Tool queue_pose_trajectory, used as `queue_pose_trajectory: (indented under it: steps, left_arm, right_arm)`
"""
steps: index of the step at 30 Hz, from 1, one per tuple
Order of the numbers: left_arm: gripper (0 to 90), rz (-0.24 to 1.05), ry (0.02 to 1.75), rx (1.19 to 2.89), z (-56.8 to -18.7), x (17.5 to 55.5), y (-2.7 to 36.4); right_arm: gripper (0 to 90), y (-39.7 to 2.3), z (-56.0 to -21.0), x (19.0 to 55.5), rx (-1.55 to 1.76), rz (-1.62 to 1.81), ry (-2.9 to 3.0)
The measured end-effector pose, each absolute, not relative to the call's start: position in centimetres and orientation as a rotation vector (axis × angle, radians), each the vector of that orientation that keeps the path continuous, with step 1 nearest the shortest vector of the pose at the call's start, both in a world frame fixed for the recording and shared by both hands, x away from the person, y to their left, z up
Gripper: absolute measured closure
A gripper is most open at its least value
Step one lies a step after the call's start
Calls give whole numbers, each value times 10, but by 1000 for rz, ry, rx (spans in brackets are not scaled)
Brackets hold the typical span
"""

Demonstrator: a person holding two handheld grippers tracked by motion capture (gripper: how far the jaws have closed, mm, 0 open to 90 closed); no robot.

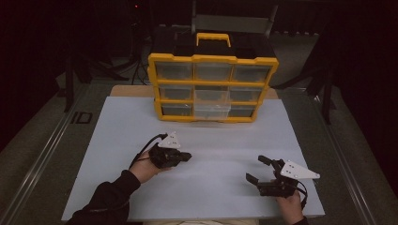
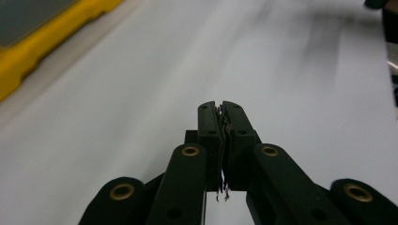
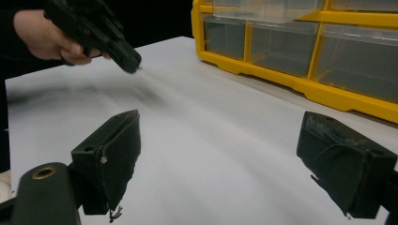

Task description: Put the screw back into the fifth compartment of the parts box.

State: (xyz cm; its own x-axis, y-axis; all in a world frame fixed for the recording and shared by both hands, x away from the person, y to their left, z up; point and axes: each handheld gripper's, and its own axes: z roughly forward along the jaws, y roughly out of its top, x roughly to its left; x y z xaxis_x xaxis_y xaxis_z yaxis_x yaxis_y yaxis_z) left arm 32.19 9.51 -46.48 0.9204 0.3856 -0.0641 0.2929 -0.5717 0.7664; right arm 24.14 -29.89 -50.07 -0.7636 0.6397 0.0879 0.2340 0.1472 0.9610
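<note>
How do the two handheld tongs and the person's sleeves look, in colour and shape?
Both tongs, the left tongs and the right tongs, are black, each with a grey three-cornered plate on top. A black cable trails from the left one. In the left gripper view, brass-coloured rivets sit in the black linkage. The left sleeve is black.

A white table (image 1: pixel 141 140) fronts a dark room; rails (image 1: pixel 42 154) run along the grey floor beside it.
</note>
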Motion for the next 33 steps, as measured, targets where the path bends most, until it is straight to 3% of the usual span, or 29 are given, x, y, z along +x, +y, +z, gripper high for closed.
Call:
queue_pose_trajectory:
  steps: [21, 33]
  left_arm:
    - [886, 240, 380, 2109, -364, 333, 85]
    - [886, 293, 398, 2078, -319, 366, 79]
  right_arm:
    - [140, -298, -500, 241, 840, 1644, 2089]
    - [140, -299, -500, 241, 842, 1644, 2091]
